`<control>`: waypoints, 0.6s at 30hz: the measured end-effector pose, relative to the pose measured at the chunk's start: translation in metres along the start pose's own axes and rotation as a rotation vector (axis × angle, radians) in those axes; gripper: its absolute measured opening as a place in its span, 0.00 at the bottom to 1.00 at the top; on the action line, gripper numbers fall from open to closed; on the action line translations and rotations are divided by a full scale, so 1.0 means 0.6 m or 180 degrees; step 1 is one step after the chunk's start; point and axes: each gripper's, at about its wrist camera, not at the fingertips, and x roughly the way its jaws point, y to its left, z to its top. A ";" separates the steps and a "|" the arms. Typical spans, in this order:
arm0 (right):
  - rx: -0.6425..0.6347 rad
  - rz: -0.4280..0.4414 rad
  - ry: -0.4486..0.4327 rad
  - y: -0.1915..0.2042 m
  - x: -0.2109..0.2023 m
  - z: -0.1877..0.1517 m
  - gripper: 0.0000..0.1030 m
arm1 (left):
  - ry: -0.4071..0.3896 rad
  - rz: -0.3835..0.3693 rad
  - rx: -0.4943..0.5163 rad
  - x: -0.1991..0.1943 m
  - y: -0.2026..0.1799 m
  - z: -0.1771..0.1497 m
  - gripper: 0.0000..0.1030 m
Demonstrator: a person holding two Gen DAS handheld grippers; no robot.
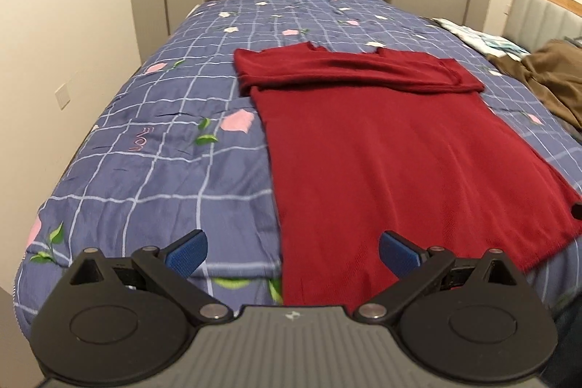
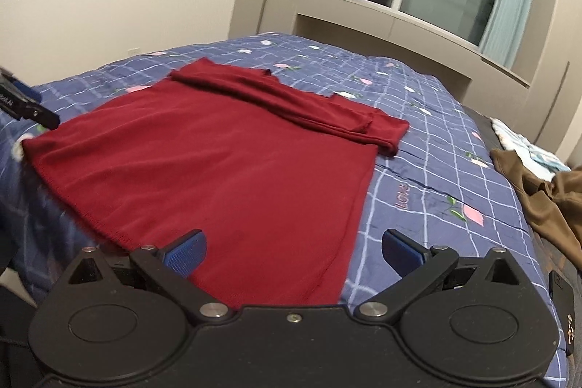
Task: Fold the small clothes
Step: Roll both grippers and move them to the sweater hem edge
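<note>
On the bed (image 1: 152, 148), w/ its blue checked quilt printed in pink flowers, lies the dark red knit top (image 1: 382, 148), spread flat w/ the hem toward the near edge and the neckline at the far end. Both sleeves are folded in across the chest, stacked in a band near the collar, so my guess is the sleeve step is done and the next fold brings the hem up toward the neck. Laid flat like this it gives two clean hem corners to grab.

Right of the red top, well apart, sits a rumpled brown garment (image 1: 553, 75), and beyond that a pale patterned cloth (image 1: 473, 35); neither touches the top.

Left hand-held gripper (image 1: 293, 251): blue pads spread wide, nothing between them, hovering above the top's left hem corner, the garment's left edge running right between the fingers. Right hand-held gripper (image 2: 293, 251): also spread wide and empty, above the right hem area, the top's right edge passing between its fingers. In the right wrist view the left gripper shows at far left, beside the hem.
</note>
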 end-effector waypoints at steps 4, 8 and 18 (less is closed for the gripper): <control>-0.0316 0.0142 -0.0132 0.025 -0.024 -0.018 0.99 | -0.0020 -0.0048 0.0329 -0.017 -0.014 -0.024 0.99; -0.0866 0.0190 -0.0139 0.059 -0.036 -0.035 0.99 | -0.0045 0.0040 0.0888 -0.029 -0.035 -0.048 0.99; -0.1471 -0.0057 -0.0051 0.093 -0.009 -0.060 0.95 | -0.0192 0.0466 0.1792 -0.023 -0.070 -0.111 1.00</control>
